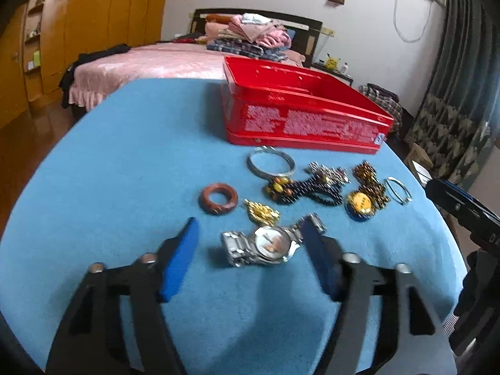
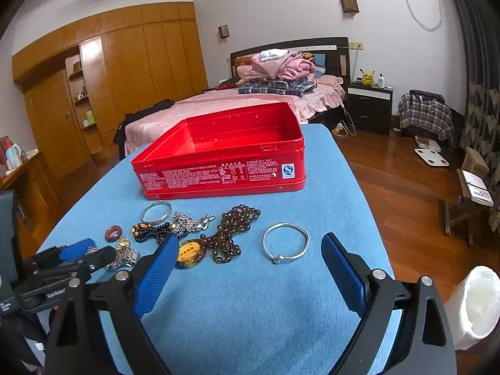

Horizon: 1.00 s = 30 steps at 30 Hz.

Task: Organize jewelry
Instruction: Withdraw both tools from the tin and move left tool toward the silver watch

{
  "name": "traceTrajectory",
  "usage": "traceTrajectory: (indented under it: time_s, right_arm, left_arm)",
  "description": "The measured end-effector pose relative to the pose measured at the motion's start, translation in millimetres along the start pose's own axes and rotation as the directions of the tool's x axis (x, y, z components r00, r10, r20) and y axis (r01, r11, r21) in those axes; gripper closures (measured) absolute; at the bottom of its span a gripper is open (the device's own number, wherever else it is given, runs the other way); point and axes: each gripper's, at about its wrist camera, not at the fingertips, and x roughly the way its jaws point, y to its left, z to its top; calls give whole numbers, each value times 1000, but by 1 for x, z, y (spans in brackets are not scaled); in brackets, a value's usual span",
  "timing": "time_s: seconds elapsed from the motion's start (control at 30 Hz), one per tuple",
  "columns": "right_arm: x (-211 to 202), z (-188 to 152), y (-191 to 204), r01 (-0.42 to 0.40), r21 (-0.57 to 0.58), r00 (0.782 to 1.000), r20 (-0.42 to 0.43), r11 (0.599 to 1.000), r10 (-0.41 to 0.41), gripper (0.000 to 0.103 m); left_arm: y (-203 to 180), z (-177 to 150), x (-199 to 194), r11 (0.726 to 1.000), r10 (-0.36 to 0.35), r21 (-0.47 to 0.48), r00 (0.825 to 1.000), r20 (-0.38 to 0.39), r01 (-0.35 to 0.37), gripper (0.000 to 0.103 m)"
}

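Left wrist view: left gripper (image 1: 251, 243) fills the lower frame, blue pads either side of a steel watch (image 1: 268, 245) lying at lower centre on the blue tabletop (image 1: 125, 156). Jaws part open; right pad (image 1: 315, 250) looks to touch the watch band, left pad (image 1: 184, 250) is clear of it, so no grip yet. Just above the watch: gold brooch (image 1: 262, 212), brown ring (image 1: 218, 198) to its left, silver bangle (image 1: 271, 162) higher, dark bead strands (image 1: 312, 187) at centre-right. Red tin (image 1: 300, 109), lid off and apparently empty, stands in the upper centre.

Right wrist view: right gripper (image 2: 248, 268) at bottom, jaws wide, nothing between the pads. Thin silver bracelet (image 2: 286, 243) lies just ahead, centre frame, apart from both pads. Yellow pendant (image 2: 190, 253) w/ brown bead necklace (image 2: 231, 234) sits left of it. Left gripper shows at lower left over the watch; tin at upper centre.

Judgement: step in hand is picking the watch. Rec.: centre the jaws across the case, not the loose band, close squarely, lift straight so the brooch nearby isn't dragged, then carry to the tin. Band may flop; keep it clear of the tin rim.
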Motion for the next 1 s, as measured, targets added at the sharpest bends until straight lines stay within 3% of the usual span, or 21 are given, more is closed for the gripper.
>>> traceTrajectory:
  time_s: [0.33, 0.47, 0.57, 1.0]
  right_arm:
    - [-1, -1, -7, 25, 18, 1000, -3, 1000, -25, 12]
    - [-2, -2, -10, 35, 22, 999, -3, 999, -35, 12]
    - [-2, -3, -11, 38, 24, 999, -4, 999, -38, 12]
    - [2, -5, -11, 36, 11, 999, -3, 999, -36, 12]
  left_arm:
    - [-22, -12, -8, 994, -106, 18, 994, -38, 107, 54]
    - [-35, -15, -12, 983, -181, 10, 982, -55, 182, 54]
    - [-43, -11, -12, 988, -146, 47, 989, -34, 147, 52]
    - [-47, -1, 16, 994, -109, 16, 991, -81, 111, 56]
